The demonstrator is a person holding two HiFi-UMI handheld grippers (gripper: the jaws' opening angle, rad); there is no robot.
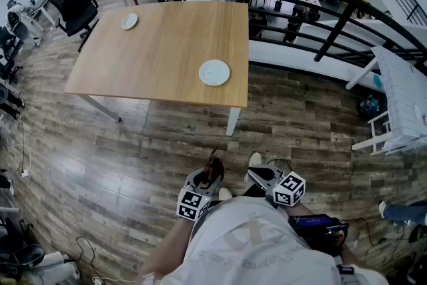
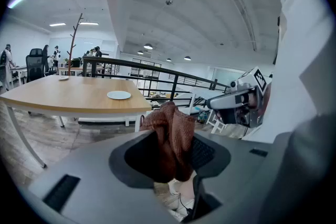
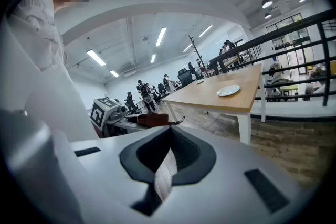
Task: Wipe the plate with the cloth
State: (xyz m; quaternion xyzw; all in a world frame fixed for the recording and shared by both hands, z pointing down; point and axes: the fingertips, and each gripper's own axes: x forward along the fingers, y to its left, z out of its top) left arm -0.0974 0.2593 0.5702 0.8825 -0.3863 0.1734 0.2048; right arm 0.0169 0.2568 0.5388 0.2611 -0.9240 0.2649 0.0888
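Observation:
A white plate (image 1: 214, 72) lies near the front right corner of the wooden table (image 1: 160, 43); it also shows in the left gripper view, plate (image 2: 118, 95), and the right gripper view, plate (image 3: 228, 90). My left gripper (image 1: 212, 173) is held low by my body, well short of the table, shut on a bunched reddish-brown cloth (image 2: 170, 136) that sticks up between its jaws. My right gripper (image 1: 263, 175) hangs beside it at the same height, its jaws together with nothing in them (image 3: 169, 136). Both are far from the plate.
A second small plate (image 1: 129, 21) lies at the table's far left corner. A black railing (image 1: 320, 3) runs behind and right of the table. Office chairs (image 1: 72, 0) stand at the left, a white table (image 1: 400, 103) at the right. Wooden floor lies between me and the table.

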